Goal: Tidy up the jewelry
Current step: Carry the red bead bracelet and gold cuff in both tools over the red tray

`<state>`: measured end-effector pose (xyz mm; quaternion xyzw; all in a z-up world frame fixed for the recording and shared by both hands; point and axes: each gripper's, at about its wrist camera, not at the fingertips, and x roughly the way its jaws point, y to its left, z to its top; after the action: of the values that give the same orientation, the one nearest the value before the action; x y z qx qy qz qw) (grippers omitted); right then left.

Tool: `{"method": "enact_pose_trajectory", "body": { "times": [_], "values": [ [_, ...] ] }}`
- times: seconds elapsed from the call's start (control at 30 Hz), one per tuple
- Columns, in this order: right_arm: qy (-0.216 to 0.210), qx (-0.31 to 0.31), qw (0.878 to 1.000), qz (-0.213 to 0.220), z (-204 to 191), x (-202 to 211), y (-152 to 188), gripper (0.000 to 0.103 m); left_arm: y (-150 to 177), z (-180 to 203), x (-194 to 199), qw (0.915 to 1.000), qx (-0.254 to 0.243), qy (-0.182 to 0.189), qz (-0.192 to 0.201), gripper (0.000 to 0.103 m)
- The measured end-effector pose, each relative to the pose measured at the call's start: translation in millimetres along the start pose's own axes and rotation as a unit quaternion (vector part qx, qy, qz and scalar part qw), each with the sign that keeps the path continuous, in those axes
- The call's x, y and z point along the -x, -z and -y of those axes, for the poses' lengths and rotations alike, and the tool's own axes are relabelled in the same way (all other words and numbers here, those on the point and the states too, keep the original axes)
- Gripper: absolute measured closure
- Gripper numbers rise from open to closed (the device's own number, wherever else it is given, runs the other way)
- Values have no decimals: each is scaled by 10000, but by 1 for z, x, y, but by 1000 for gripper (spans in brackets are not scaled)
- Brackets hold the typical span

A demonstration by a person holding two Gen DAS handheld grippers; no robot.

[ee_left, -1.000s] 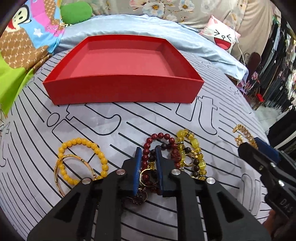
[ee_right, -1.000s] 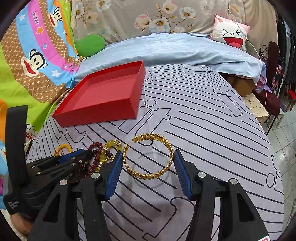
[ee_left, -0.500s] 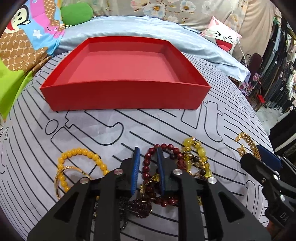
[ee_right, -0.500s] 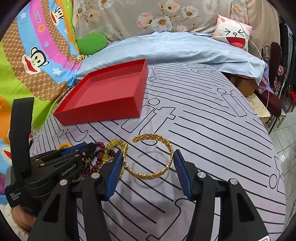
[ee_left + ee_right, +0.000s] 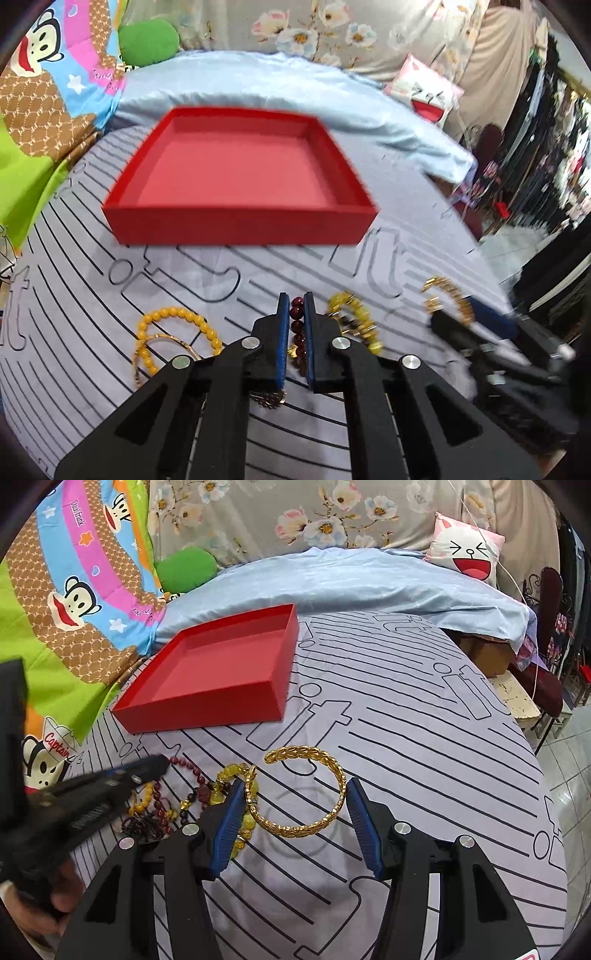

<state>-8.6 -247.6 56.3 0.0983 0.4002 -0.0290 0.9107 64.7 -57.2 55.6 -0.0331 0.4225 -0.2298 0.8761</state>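
Left jaws clenched on the red beads (image 5: 295, 325), pads nearly parallel with the strand running lengthwise between them; right jaws spread wide, one pad on each side of the cuff (image 5: 306, 794), neither pad visibly pressing it. Largest item: red box (image 5: 236, 229), open-topped, nothing inside, lying ahead of both grippers and well apart from the jewelry; seen dead ahead from the left gripper (image 5: 294, 306), ahead and to the left from the right gripper (image 5: 293, 805). Judged nearer to the left gripper, which already carries a load, so box lies straight along its finger axis. Cuff: gold, leaf-textured, open band with the gap facing the box, lying flat on the striped sheet (image 5: 424, 746), its width spanning the right jaw opening. Red beads: dark, glossy, round, strung in a loop; lower part trails among the tangle below the left pads, so lift likely to drag neighbours. Amber beads (image 5: 354, 321): translucent yellow, just beside the red strand, touching the cuff's left edge in the right view. Yellow beads (image 5: 177, 325) and thin bangle (image 5: 162, 347): overlapping, left of the left gripper, untouched.
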Motion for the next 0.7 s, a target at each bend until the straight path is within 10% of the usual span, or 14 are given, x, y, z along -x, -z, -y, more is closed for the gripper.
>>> {"method": "enact_pose_trajectory", "body": {
  "times": [0.7],
  "values": [
    [-737,227,9969,170,-35,-11,-79,49,-82,-18,61,9970,-73,144,756,96]
  ]
}}
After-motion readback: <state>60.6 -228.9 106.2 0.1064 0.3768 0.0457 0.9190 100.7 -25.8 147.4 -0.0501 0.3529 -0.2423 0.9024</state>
